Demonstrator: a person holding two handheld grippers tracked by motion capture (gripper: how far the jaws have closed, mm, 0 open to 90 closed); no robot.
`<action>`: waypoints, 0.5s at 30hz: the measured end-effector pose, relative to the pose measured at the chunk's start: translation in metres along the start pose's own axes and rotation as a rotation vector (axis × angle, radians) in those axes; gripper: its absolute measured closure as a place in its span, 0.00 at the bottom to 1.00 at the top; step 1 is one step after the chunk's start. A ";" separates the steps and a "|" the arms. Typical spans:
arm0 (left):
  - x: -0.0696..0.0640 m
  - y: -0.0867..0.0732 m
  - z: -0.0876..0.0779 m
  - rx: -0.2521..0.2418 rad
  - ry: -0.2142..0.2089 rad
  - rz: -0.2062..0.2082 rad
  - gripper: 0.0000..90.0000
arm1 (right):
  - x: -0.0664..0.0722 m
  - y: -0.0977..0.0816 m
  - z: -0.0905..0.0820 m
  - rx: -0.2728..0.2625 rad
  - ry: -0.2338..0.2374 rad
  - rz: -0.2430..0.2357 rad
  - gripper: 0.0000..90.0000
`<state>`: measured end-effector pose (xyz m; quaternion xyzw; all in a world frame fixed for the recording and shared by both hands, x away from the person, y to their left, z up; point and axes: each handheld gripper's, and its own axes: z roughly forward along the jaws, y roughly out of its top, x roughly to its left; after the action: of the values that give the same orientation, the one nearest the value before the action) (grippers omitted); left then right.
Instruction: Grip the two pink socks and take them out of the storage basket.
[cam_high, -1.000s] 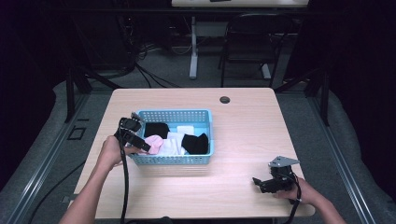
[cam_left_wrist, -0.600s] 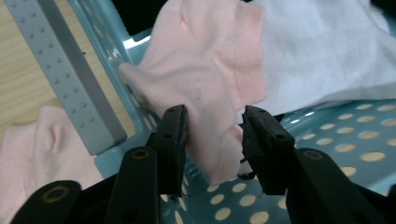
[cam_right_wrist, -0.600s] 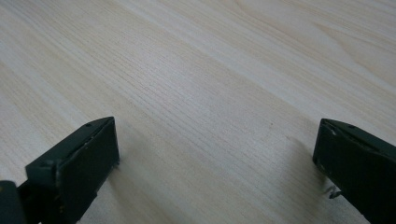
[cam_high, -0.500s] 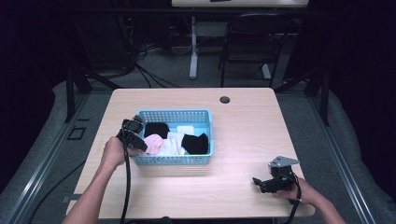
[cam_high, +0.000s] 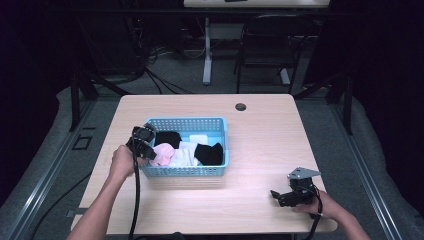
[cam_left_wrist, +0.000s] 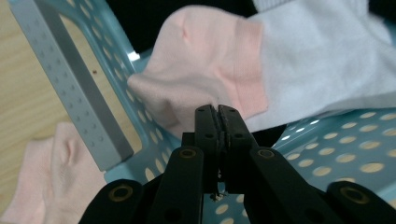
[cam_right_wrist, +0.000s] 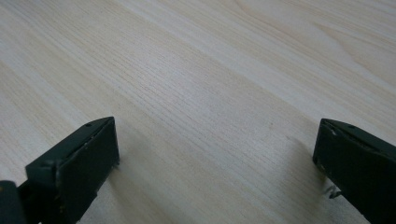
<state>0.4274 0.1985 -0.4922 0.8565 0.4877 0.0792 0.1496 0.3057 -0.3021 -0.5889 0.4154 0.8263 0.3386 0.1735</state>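
1. Far left on the bench (cam_high: 260, 130), just outside the basket (cam_high: 185, 121): one loose pink sock (cam_left_wrist: 51, 172) lies flat. Looks like it's already been taken out.
2. Left end of the basket: left claw (cam_left_wrist: 217, 112) reaches in over the wall. Its jaws have just been closing and are now pressed together on the near edge of the pink sock in the basket (cam_left_wrist: 201, 70). The pinch looks thin, only a bit of fabric.
3. That sock is not lifted yet. It rests against the basket wall, touching a white sock (cam_left_wrist: 327, 60).
4. Middle and right of the basket: two black socks (cam_high: 208, 153) plus white ones, untouched.
5. Right front of the bench: right claw (cam_right_wrist: 215, 154) is spread wide, holds nothing, and sits low over bare wood, well apart from the basket.
6. My read: early stage. One sock out, its match gripped, the rest left.
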 end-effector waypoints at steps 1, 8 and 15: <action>-0.001 0.001 -0.002 -0.004 -0.002 0.005 0.97 | 0.000 0.000 0.000 0.001 0.000 0.001 0.00; -0.006 0.012 -0.019 -0.048 -0.016 0.038 0.97 | 0.000 0.000 0.000 0.001 0.000 0.001 0.00; -0.011 0.021 -0.034 -0.085 -0.009 0.058 0.97 | 0.000 0.000 0.000 0.000 -0.001 0.000 0.00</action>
<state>0.4293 0.1848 -0.4525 0.8635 0.4582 0.1004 0.1855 0.3055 -0.3020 -0.5889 0.4156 0.8262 0.3384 0.1738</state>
